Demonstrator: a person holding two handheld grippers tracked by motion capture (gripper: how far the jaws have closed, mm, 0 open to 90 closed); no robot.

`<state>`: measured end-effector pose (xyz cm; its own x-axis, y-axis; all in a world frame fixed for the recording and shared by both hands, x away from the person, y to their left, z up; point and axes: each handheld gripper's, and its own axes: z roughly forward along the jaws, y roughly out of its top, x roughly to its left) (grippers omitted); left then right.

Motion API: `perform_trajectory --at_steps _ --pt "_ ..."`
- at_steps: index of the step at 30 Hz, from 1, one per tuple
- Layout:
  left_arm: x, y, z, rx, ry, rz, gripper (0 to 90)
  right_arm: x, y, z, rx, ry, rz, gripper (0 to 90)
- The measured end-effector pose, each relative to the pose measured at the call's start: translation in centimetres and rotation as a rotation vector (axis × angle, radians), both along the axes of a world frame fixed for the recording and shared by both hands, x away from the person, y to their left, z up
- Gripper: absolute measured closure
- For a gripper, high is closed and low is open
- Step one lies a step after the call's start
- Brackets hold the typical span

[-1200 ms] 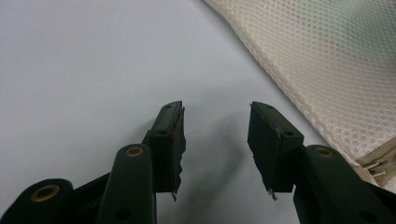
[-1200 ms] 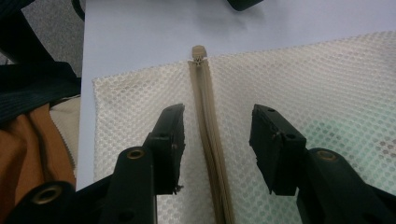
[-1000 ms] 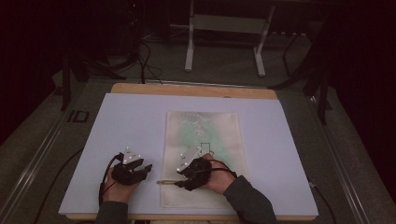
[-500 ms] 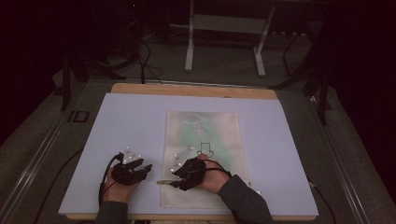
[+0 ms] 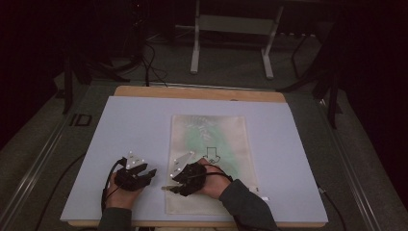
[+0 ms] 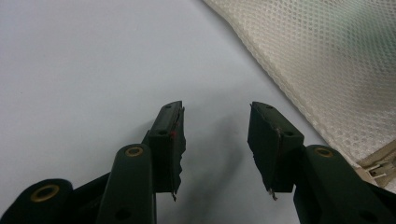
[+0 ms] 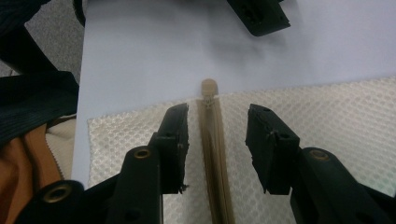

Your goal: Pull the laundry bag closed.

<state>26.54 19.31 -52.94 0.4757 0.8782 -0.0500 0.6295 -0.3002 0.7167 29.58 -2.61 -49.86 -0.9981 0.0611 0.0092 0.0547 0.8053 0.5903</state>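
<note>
Table (image 5: 134, 125): pale lavender top, wooden edge at the far side
Mesh bag (image 5: 211, 139): flat at centre, zipper along the near-left edge
Right gripper (image 7: 217, 123): jaws apart, just been closing, straddling the zipper (image 7: 215, 154), pads off it
Left gripper (image 6: 215, 123): jaws apart over bare table, just beside the bag
Zipper pull (image 7: 208, 88): poking past the bag's edge

L hand-held gripper (image 6: 215, 154) jaws apart over white table (image 6: 84, 65); mesh bag (image 6: 327, 60) at right.

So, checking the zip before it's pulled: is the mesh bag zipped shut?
Shut: the zip runs closed to its pull at the bag's edge.
</note>
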Motion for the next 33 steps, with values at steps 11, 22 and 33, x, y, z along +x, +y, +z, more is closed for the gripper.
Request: perform_trajectory --at_steps 11,22,33 --pt "0.0 0.0 0.0 -0.001 -0.001 0.004 54.6 0.0 1.4 -0.4 0.002 0.007 0.011 63.3" --pt "0.0 0.1 0.1 -0.006 -0.004 0.005 54.5 0.1 3.3 -1.1 -0.018 0.012 0.018 68.5" --pt "0.0 0.2 0.1 -0.007 -0.005 0.006 54.5 0.1 4.7 -1.7 -0.065 -0.006 0.025 70.5"
